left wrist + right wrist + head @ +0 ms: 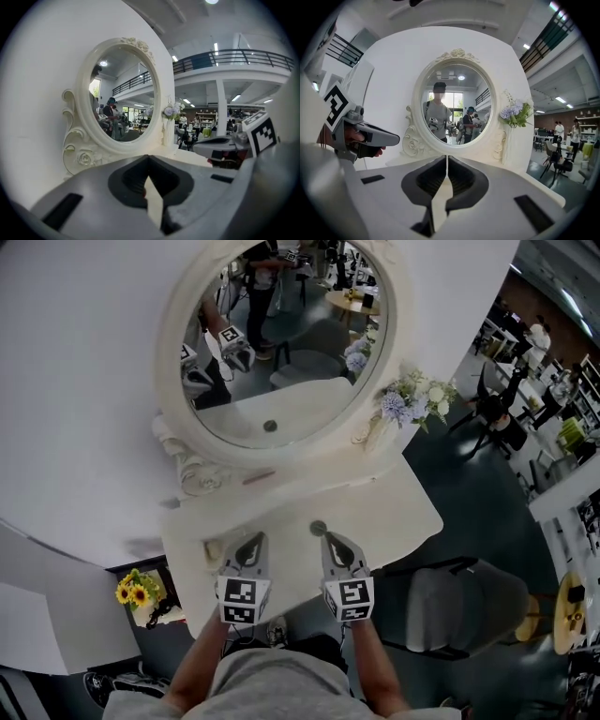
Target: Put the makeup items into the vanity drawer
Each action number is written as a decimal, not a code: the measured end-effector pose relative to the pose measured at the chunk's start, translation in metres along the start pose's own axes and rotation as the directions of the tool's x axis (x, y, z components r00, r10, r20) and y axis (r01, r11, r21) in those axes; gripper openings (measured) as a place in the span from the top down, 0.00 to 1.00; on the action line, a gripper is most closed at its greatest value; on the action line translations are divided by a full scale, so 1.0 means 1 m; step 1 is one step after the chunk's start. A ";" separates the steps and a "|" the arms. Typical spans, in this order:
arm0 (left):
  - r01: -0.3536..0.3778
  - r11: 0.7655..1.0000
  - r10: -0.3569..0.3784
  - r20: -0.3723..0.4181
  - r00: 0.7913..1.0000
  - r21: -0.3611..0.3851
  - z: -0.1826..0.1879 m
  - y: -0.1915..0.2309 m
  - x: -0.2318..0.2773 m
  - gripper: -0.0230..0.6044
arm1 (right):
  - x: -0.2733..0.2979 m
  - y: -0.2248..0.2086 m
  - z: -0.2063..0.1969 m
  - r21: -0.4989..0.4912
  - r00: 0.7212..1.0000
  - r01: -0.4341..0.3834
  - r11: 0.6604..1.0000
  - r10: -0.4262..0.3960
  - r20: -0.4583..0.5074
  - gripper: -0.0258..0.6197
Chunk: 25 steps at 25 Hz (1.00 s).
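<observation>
Left gripper (251,540) and right gripper (330,538) sit side by side at the near edge of the worktop (403,512), well in front of the mirror (281,343). Each has its fingers together with nothing between them. One small round dark item (319,527), probably makeup, lies on the worktop in front of the mirror's base, just ahead of the right gripper. No drawer shows in any view, so its state is unknown. Judging by that item, at least one piece remains to stow. Flowers (412,395) stand right of the mirror.
</observation>
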<state>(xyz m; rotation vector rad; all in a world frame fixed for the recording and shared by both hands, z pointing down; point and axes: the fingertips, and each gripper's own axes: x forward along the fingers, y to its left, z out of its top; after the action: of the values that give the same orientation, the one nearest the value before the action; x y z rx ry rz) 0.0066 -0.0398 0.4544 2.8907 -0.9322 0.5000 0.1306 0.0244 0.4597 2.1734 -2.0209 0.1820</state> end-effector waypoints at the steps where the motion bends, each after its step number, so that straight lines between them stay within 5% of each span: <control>1: 0.010 1.000 -0.010 -0.004 1.000 0.000 -0.001 -0.004 0.004 0.96 | -0.001 -0.005 -0.002 0.000 1.000 0.009 1.000 -0.009 -0.003 0.92; 11: 0.044 0.999 -0.045 -0.067 0.997 -0.020 -0.013 -0.038 0.046 0.96 | 0.003 -0.048 -0.035 0.013 0.998 0.008 1.000 -0.007 -0.070 0.92; 18: -0.063 0.995 0.053 -0.129 0.990 -0.074 -0.034 -0.045 0.078 0.96 | 0.032 -0.068 -0.077 0.012 0.981 -0.120 0.993 0.121 -0.152 0.92; 25: -0.180 0.972 0.148 -0.204 0.968 -0.150 -0.064 -0.048 0.094 0.96 | 0.061 -0.070 -0.112 0.008 0.923 -0.288 0.958 0.279 -0.263 0.92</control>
<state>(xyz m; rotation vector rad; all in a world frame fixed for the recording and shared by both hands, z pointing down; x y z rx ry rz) 0.0883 -0.0431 0.5472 2.5756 -1.1290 0.6639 0.2080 -0.0075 0.5791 1.7202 -2.1521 0.4467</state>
